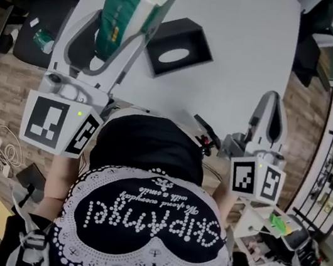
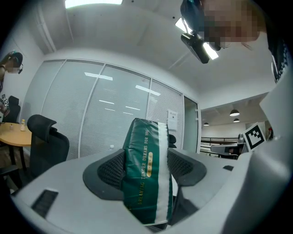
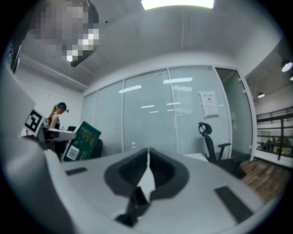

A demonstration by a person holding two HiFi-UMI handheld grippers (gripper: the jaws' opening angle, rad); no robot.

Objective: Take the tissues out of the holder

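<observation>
Gripping a green tissue pack (image 2: 145, 173) between wide-spread jaws, the left tool (image 1: 122, 27) holds it clear above the white worktop (image 1: 246, 41), at about 11 o'clock in the head view. In the left gripper view both pads press on the pack's broad sides. The pack stands nearly upright with a white stripe down one edge, and its lower end is cut off behind the tool's own body. The black holder (image 1: 176, 49) sits on the worktop just to the 3 o'clock side of the pack, apart from it. The holder's left edge is hidden behind the near jaw. Its oval opening faces up, but the inside is too dark to tell whether anything remains in it. The right tool (image 3: 147, 160) is at about 4 o'clock in the head view, well apart from the holder. Its jaws are brought together with nothing between them, and only a thin pale sliver of background shows in the seam. From the right gripper view the pack appears small at 9 o'clock, tilted, with its barcode face showing and its bottom corner cut off by that tool's body. The person's dark top (image 1: 139, 213) fills the 6 o'clock part of the head view and hides the worktop's near edge.
</observation>
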